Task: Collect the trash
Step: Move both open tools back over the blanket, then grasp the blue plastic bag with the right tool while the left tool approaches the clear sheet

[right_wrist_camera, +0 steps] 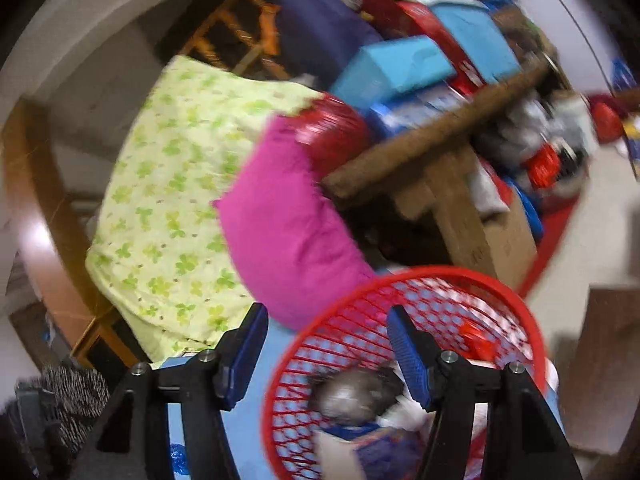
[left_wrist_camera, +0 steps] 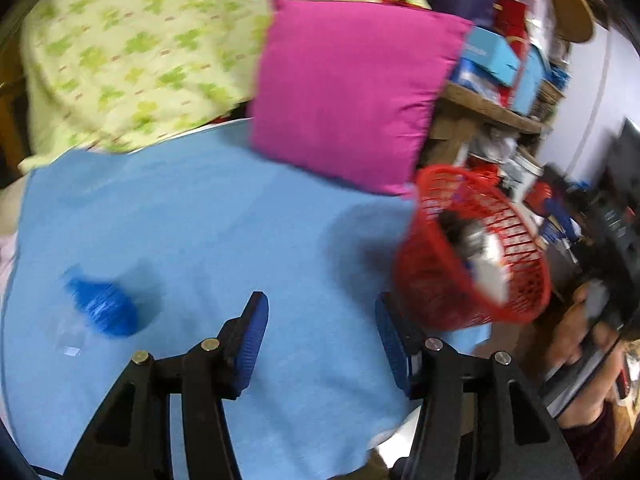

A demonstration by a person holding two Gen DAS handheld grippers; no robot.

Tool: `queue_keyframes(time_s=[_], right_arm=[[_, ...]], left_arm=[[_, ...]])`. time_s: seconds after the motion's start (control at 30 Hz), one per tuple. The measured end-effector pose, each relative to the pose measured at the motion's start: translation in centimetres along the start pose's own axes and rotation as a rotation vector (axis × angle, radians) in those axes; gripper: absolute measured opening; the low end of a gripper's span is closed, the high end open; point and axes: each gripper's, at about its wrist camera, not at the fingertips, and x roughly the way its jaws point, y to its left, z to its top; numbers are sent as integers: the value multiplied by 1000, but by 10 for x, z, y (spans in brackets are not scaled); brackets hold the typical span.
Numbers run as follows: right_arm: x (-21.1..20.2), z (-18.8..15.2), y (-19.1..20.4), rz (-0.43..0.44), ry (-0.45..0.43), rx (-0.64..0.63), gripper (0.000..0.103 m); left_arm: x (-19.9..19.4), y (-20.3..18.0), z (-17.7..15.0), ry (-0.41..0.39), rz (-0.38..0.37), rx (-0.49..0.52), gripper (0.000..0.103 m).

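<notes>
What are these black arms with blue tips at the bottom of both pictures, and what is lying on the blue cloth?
They are hand-held grippers: a person carries one in each hand, and each picture comes from a camera mounted on one. The left gripper hangs open and empty over the blue cloth, where a crumpled blue wrapper lies. The right gripper is also open and holds nothing; it looks at a red basket that already contains trash. A pink pillow and a green-patterned blanket lie behind. The pictures are blurred.
</notes>
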Motion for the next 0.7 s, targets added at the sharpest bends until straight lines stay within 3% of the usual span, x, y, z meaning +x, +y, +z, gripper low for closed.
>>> queue_keyframes(time_s=[0.17, 0.47, 0.7], right_arm=[[3, -23, 61, 126, 6, -141, 66], [55, -111, 173, 288, 280, -318, 66], [86, -185, 231, 345, 450, -436, 66]], left_arm=[[-22, 84, -45, -7, 102, -134, 57], [-63, 219, -106, -41, 280, -388, 57], [-71, 272, -129, -66, 314, -504, 57]])
